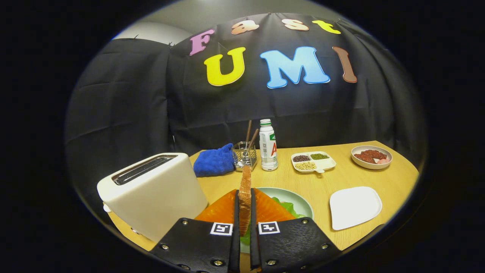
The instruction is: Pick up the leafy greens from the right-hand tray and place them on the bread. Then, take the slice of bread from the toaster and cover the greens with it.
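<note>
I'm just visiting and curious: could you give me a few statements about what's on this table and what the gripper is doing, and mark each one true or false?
1. The gripper is shut on a slice of bread, held on edge between its fingers. True.
2. The white square tray beside the round plate holds a pile of greens. False: it is bare; the greens lie on the round plate.
3. A blue cloth lies just beyond the toaster. True.
4. The bottle lies on its side. False: it stands upright beside the wire holder.
5. The divided dish holds different beans. True.
</note>
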Demonstrator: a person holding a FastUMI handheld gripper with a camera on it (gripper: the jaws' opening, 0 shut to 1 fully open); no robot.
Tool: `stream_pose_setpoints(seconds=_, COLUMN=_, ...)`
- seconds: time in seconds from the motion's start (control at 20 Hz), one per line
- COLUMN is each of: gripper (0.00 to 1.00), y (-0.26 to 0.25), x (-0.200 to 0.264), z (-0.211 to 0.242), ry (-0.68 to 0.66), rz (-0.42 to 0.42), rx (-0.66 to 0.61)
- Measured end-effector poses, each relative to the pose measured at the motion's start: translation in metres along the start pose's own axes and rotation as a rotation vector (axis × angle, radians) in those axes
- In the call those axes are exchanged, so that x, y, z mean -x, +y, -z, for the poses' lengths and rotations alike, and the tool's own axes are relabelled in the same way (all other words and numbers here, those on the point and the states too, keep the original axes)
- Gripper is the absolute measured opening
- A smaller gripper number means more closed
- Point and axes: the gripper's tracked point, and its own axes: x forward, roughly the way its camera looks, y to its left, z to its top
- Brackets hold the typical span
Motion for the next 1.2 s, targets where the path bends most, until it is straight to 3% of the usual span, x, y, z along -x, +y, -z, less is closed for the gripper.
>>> stream_pose_setpoints(seconds=0.45, gripper=0.17, y=-0.03, x=0.001, z=0.015, ry=0.015, rz=0.06, rx=0.125)
stream_pose_setpoints(seconds=0.6, gripper=0.24, y=-0.044, x=0.0, z=0.016, ry=0.01, rz=0.093, rx=0.152)
stream_pose_setpoints(seconds=0.7, gripper=0.38, y=-0.056, x=0.002, z=0.008, ry=-0.02, rz=0.129, rx=0.15)
stream_pose_setpoints(seconds=0.8, gripper=0.45, y=-0.058, x=0.002, z=0.005, ry=-0.04, rz=0.119, rx=0.132)
stream_pose_setpoints(seconds=1.0, gripper=0.54, y=-0.066, x=0.009, z=-0.003, ry=-0.058, rz=0.113, rx=0.098)
stream_pose_setpoints(seconds=1.2, gripper=0.54, y=-0.085, x=0.031, z=-0.025, ry=-0.118, rz=0.138, rx=0.118)
